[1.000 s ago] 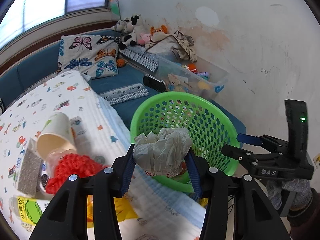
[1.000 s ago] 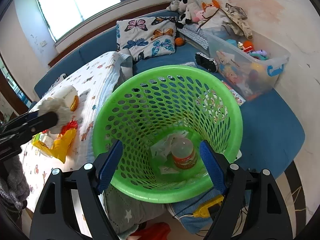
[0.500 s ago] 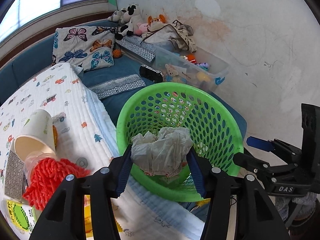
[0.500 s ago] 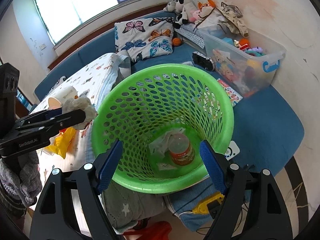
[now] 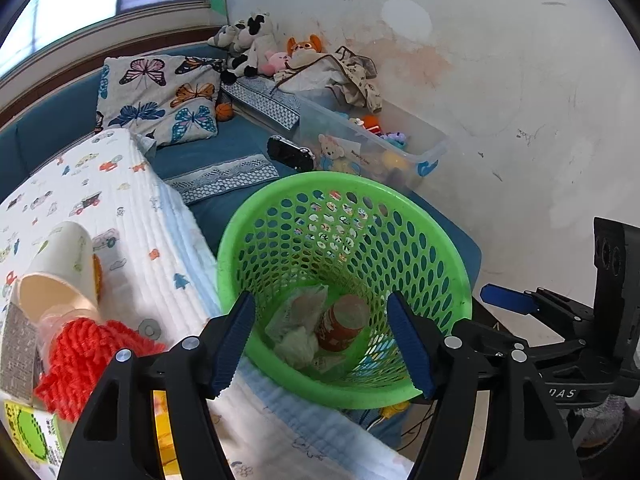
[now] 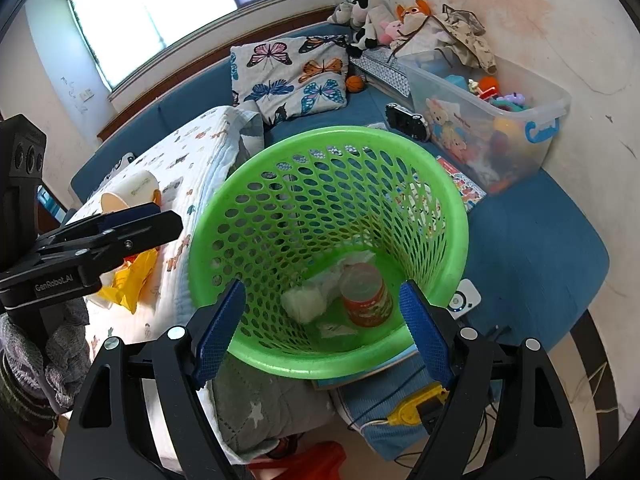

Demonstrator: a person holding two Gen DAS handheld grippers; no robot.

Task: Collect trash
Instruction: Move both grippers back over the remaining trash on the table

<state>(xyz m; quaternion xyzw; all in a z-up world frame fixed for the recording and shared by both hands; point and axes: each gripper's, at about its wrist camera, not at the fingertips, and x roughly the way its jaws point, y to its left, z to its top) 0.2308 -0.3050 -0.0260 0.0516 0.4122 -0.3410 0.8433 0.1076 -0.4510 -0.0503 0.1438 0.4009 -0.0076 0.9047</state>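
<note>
The left wrist view alone showed a red woolly item (image 5: 86, 354) at eight o'clock, beside a tipped paper cup (image 5: 60, 276); the right wrist view alone showed yellow wrapping (image 6: 134, 278) at nine o'clock. The crumpled tissue (image 6: 304, 302), white and wadded, lay at the bottom of the green basket (image 6: 454, 216), beside a red-labelled jar (image 6: 366, 296). The left gripper (image 5: 322, 340) was opening, nothing between its jaws; the right gripper (image 6: 320, 330) stood open, empty.

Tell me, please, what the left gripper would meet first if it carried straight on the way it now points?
Probably the trash inside the green basket: the left gripper, jaws opening and empty, aims at the crumpled paper beside the can. Depth is uncertain.
</note>
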